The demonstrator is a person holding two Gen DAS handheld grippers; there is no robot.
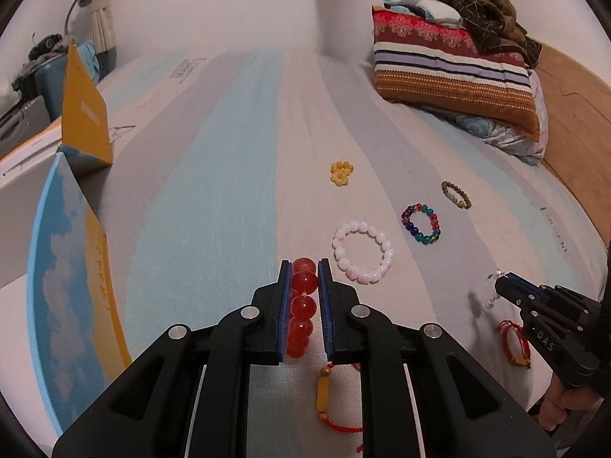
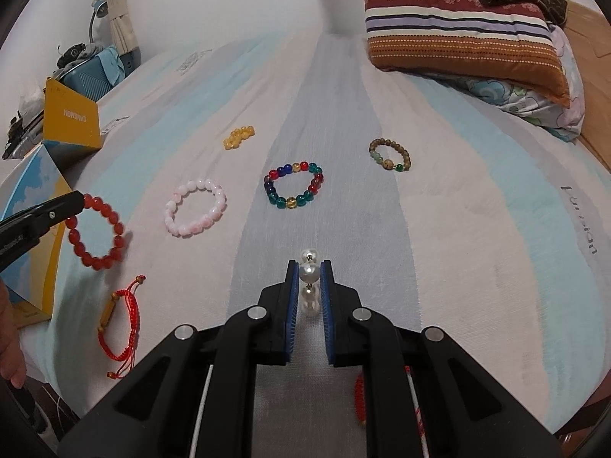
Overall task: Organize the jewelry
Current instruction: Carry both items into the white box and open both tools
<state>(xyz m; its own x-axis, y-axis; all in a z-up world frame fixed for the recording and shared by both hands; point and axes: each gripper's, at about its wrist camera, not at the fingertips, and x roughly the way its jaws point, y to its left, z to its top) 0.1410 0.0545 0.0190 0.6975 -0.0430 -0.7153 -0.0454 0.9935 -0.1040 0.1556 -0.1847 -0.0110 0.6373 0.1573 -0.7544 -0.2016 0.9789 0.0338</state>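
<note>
clearly the box [image 1: 76,267] sat far left with the left gripper [image 1: 305,278] beside it, pinching the red bead bracelet [image 2: 95,229] by one edge so the loop hung; a jolt could have slipped it. rightward, the right gripper [image 2: 309,278] clamped the pearl strand [image 2: 310,286] above the bed [image 2: 458,267], where round pearls might have squirted free

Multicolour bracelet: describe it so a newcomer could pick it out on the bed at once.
Start at the striped pillow at the far right of the bed, then come toward the camera to the loose ring of bracelets. The multicolour bracelet lies mid-bed, between the pink bracelet and the brown bracelet. Only it mixes red, blue, green and amber beads.
</note>
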